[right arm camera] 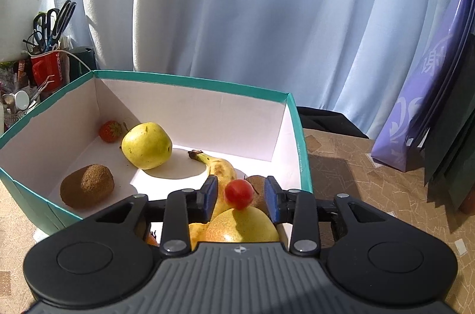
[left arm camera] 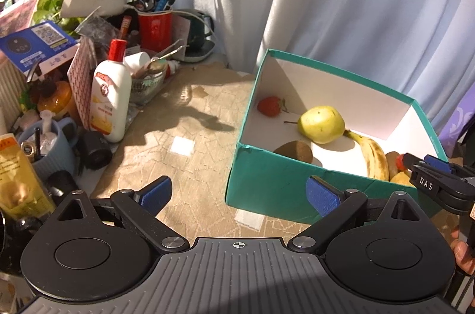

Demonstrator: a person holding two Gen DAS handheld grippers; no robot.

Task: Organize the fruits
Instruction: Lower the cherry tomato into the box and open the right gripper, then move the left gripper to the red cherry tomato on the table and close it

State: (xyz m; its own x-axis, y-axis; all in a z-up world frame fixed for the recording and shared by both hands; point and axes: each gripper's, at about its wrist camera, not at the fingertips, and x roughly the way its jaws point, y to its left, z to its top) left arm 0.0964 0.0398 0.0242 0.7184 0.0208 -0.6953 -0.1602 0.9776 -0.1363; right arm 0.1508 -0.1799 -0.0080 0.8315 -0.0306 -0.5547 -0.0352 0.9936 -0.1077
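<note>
The right claw [right arm camera: 240, 196] hung over the near right corner of the teal box [right arm camera: 190, 82], its blue pads spread apart on either side of a small red tomato [right arm camera: 238, 194] without touching it. The tomato sat on top of a yellow-orange fruit [right arm camera: 242, 225], probably because that corner was already crowded and offered no bare floor. Beside them lay a banana [right arm camera: 221, 168] and a kiwi [right arm camera: 258, 183], partly hidden.

Toward the far left corner of the box the fruit had more room: a strawberry [left arm camera: 269, 106] sat in the corner, a green pear [left arm camera: 321, 124] next to it, and another kiwi [left arm camera: 295, 151] by the near wall.

The left claw [left arm camera: 239, 193] waited with its fingers wide apart and nothing between them, above the bare table [left arm camera: 178, 118] just left of the box, likely kept clear of the right one's work. Clutter, including a white bottle [left arm camera: 111, 100] and a red cup [left arm camera: 155, 29] of scissors and pens, filled the table's left edge.
</note>
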